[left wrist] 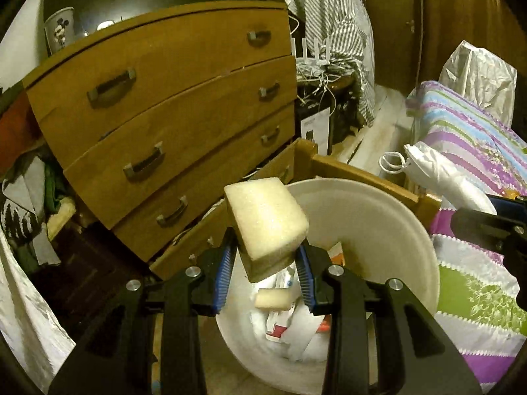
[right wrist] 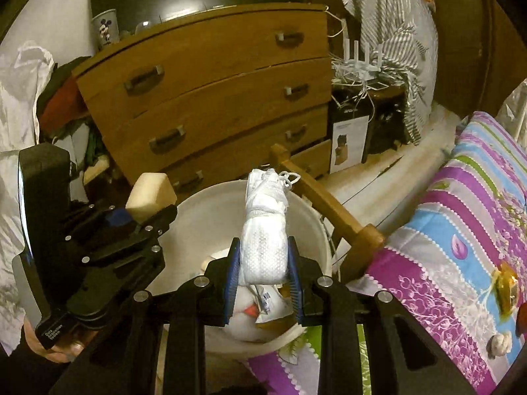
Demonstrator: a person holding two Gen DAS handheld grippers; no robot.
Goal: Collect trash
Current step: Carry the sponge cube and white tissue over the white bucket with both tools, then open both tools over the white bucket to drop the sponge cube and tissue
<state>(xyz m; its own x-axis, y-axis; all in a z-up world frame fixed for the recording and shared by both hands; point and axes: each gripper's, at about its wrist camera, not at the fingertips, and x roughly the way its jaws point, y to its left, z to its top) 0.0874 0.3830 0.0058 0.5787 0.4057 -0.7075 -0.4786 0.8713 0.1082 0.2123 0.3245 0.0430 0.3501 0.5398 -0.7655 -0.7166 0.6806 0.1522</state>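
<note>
My left gripper (left wrist: 265, 265) is shut on a cream foam block (left wrist: 266, 220) and holds it over the near rim of a white bucket (left wrist: 408, 230). The bucket holds paper scraps and a small foam piece (left wrist: 272, 299). My right gripper (right wrist: 263, 278) is shut on a rolled white bundle with a knotted tie (right wrist: 265, 227), above the same bucket (right wrist: 194, 207). The left gripper with its foam block (right wrist: 150, 194) shows at the left of the right wrist view. The right gripper's bundle (left wrist: 441, 171) shows at the right of the left wrist view.
A wooden chest of drawers (left wrist: 171, 105) stands behind the bucket, its lowest drawer pulled out. A wooden bed frame rail (right wrist: 329, 204) runs beside the bucket. A striped purple bedspread (right wrist: 461, 230) lies right, with a yellow wrapper (right wrist: 505, 284) and a crumpled white ball (right wrist: 500, 344) on it.
</note>
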